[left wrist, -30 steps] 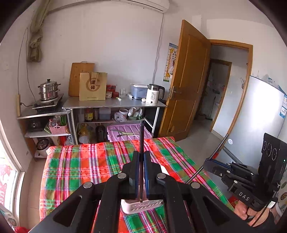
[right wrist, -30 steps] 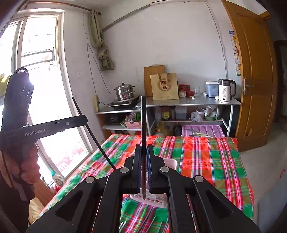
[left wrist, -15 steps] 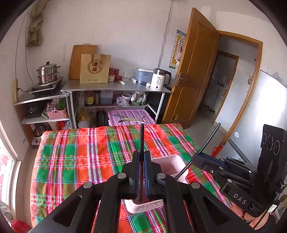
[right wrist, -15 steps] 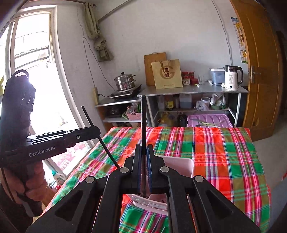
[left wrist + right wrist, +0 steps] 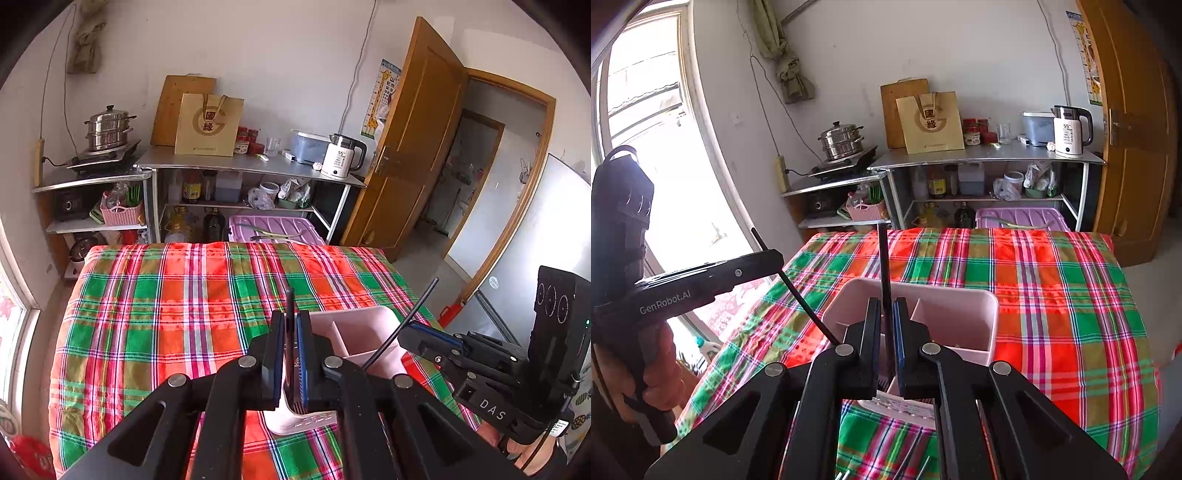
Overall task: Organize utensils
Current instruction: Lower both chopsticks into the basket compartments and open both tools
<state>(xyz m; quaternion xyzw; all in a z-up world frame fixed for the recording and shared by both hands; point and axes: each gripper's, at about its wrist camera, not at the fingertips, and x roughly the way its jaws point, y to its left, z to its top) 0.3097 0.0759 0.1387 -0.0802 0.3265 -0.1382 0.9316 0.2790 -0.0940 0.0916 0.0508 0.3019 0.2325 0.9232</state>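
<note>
The left hand-held gripper [image 5: 290, 354] has its jaws nearly closed on a thin black chopstick [image 5: 290, 304], which stands upright between the pads and sticks up past the fingertips. It hangs over the near end of a pink caddy [image 5: 364, 325], a divided plastic holder with perforated walls. The lower end of that chopstick is hidden behind the fingers, so whether it reaches into the caddy cannot be told.

The right hand-held gripper [image 5: 887, 345] is clamped the same way on a second black chopstick [image 5: 884, 266], also upright, with the caddy [image 5: 960, 310] directly beneath and ahead of it. In the left wrist view this gripper shows at the right edge with its chopstick slanting up and away; in the right wrist view the left gripper shows at the left edge, held by a bare hand [image 5: 655, 373], its chopstick angled down toward the caddy's left rim.

The caddy sits on a bench [image 5: 155, 302] covered with a red and green plaid cloth. A few metal utensil tips [image 5: 916, 469] lie on the cloth just in front of the caddy, blurred. Beyond the bench stand a steel shelf [image 5: 240, 166] with a white kettle [image 5: 341, 155], a steamer pot [image 5: 109, 127] and a wooden door [image 5: 413, 147].
</note>
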